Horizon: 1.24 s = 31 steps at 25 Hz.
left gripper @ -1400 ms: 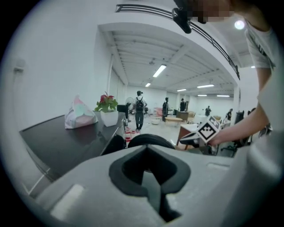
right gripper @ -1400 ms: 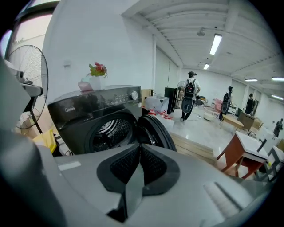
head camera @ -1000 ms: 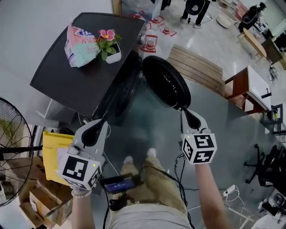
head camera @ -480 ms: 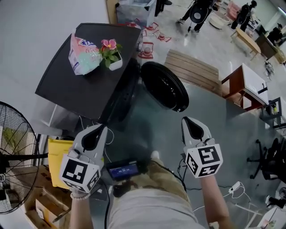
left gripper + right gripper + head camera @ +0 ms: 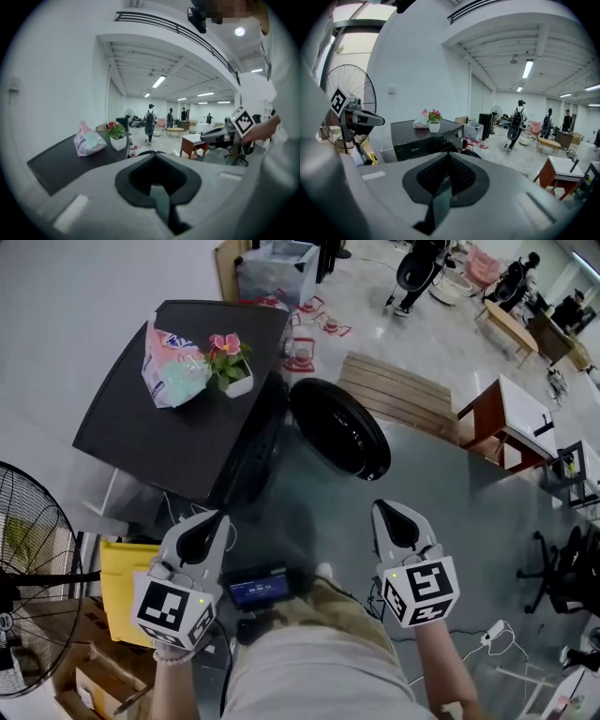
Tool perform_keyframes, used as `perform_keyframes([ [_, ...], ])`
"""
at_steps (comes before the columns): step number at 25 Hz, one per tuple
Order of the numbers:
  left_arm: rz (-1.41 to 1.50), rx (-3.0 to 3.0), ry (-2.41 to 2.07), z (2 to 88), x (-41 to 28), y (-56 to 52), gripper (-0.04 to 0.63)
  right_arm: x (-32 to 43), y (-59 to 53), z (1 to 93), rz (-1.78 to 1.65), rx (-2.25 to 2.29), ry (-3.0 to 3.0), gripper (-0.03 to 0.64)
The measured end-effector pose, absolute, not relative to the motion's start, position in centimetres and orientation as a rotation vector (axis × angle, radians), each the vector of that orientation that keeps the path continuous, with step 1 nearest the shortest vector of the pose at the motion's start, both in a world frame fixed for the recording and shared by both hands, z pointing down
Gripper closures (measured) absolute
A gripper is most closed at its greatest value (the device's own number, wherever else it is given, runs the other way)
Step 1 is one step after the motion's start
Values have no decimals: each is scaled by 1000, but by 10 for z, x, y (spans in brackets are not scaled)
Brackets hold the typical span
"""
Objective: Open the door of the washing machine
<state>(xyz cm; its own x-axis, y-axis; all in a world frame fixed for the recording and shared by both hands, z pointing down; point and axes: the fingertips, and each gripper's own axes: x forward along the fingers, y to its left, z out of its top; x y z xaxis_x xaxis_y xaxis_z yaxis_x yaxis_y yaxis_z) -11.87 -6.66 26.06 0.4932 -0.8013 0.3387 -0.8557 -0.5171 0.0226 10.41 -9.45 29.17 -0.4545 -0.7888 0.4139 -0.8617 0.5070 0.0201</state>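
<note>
The black washing machine [image 5: 178,418] stands at the upper left of the head view, and its round dark door [image 5: 339,429] hangs swung open to the right of the drum opening. My right gripper [image 5: 386,510] is shut and empty, held well short of the door's lower edge and apart from it. My left gripper [image 5: 214,517] is also shut on nothing, near the machine's front corner. In the right gripper view the shut gripper [image 5: 447,164] points at the machine [image 5: 426,140]. In the left gripper view the gripper [image 5: 157,161] is shut, with the machine's top [image 5: 70,161] at the left.
A pink-and-white bag [image 5: 172,352] and a potted flower [image 5: 230,357] sit on the machine's top. A standing fan [image 5: 28,577] and a yellow box [image 5: 117,582] are at the left. A wooden pallet [image 5: 403,390] and a small table [image 5: 511,423] lie beyond the door. People walk far back.
The right gripper has come away from the lower edge of the open door and drawn back toward the person. The left gripper shifted slightly. The door stays open.
</note>
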Motion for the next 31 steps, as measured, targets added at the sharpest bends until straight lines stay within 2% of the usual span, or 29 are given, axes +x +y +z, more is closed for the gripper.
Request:
perform_keyframes([
  [31,375,2579,-1393,262,-100,-72,602,98,-87,282,249,1381,-2398,612],
])
